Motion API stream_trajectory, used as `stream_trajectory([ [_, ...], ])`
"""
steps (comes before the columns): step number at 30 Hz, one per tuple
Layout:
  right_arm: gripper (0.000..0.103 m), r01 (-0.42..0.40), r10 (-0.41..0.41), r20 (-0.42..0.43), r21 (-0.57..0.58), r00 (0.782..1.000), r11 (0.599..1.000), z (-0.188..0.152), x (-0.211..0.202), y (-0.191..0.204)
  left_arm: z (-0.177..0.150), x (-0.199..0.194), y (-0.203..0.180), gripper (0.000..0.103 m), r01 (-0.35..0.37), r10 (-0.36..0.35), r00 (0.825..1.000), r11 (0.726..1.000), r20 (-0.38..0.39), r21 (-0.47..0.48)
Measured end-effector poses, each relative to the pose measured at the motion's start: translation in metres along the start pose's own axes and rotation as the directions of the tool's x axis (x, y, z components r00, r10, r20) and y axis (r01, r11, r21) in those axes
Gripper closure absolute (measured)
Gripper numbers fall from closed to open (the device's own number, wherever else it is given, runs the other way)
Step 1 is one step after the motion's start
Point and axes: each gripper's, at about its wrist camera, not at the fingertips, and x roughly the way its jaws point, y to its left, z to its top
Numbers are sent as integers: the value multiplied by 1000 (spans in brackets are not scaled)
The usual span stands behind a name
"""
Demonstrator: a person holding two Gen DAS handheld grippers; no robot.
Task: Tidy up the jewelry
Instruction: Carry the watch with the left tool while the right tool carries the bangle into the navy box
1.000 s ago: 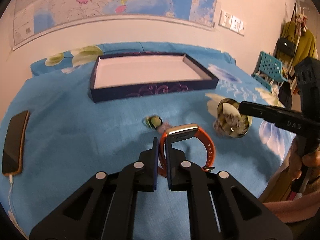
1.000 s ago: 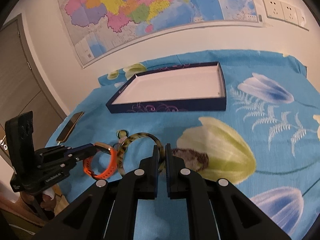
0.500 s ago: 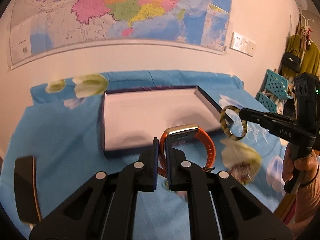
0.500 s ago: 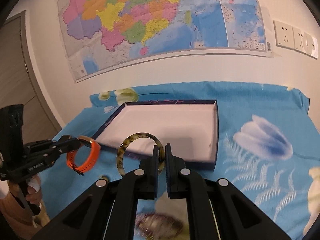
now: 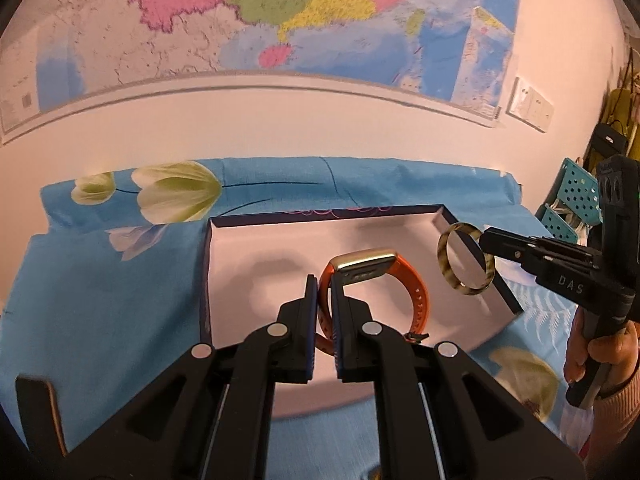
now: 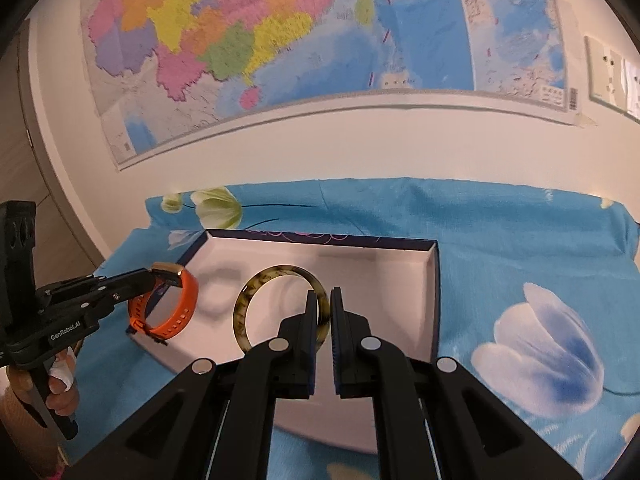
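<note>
My left gripper (image 5: 324, 285) is shut on an orange wristband watch (image 5: 408, 280) and holds it in the air over the white inside of a dark blue tray (image 5: 205, 280). My right gripper (image 6: 325, 298) is shut on a tortoiseshell bangle (image 6: 244, 304) and holds it above the same tray (image 6: 434, 300). The right gripper and bangle (image 5: 448, 264) show at the right of the left wrist view, over the tray's right rim. The left gripper and watch (image 6: 182, 304) show at the left of the right wrist view, over the tray's left corner.
The tray sits on a blue flowered cloth (image 6: 520, 248) that ends at a white wall with a map (image 6: 320, 32). A phone (image 5: 44, 408) lies at the left edge. A teal basket (image 5: 576, 200) and hanging bags stand off the right side.
Both grippers have lifted their pieces off the cloth and moved forward to above the tray. The small items left on the cloth have dropped out of view.
</note>
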Motion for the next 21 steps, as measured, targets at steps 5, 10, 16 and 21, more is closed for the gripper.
stream_trajectory([
  [5,98,12,-11,-48,16,999,1000,8,30,-5,11,31,7,96,-12,11,999,1000,-44,-15],
  [10,103,32,-31,-77,15,997,999,15,51,-9,19,55,10,96,-28,27,997,999,-75,-18],
  [16,103,46,-43,-108,29,993,999,23,68,-14,26,77,11,96,-41,39,993,999,-111,-12],
  [21,95,70,-64,-142,40,988,997,20,68,-24,28,86,12,96,-52,50,989,999,-136,-14],
])
